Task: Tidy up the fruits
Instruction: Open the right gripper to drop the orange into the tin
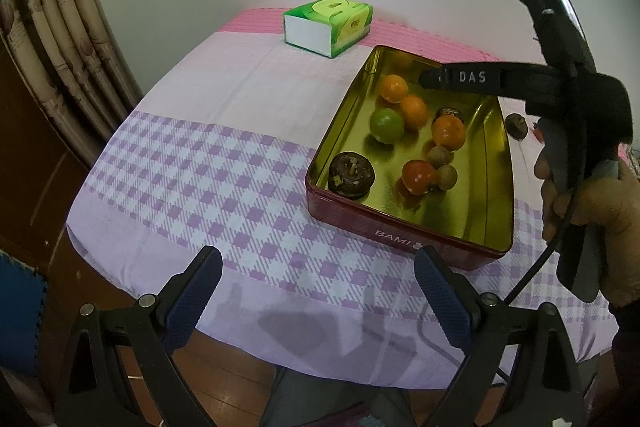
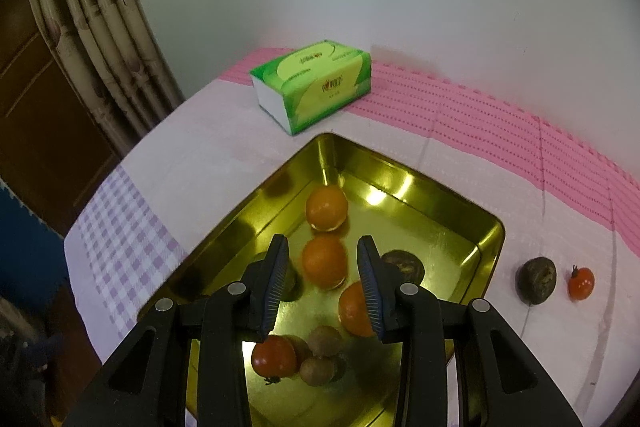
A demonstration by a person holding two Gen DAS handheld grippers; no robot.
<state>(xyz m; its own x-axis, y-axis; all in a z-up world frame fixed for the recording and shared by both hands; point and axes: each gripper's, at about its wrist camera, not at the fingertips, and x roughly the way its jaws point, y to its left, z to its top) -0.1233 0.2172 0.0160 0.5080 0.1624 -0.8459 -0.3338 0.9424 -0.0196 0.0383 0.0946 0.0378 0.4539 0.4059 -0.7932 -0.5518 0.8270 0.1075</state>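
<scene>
Toward the right of the left view, our right gripper (image 1: 430,78) reaches over the gold tin (image 1: 496,187) of fruit, jaws narrow and empty. Our left gripper (image 1: 318,287) gapes wide, holding nothing. Only the right view shows a tomato (image 2: 581,283) outside the tin, beside a dark fruit (image 2: 537,279); a tissue box (image 2: 316,83) sits upper centre.

The left wrist camera hangs back off the surface's (image 1: 224,131) near edge, angled down. The right one sits close above the tin (image 2: 490,227), looking steeply in. Both catch the tin (image 1: 408,227) and tissue box (image 1: 328,25).
</scene>
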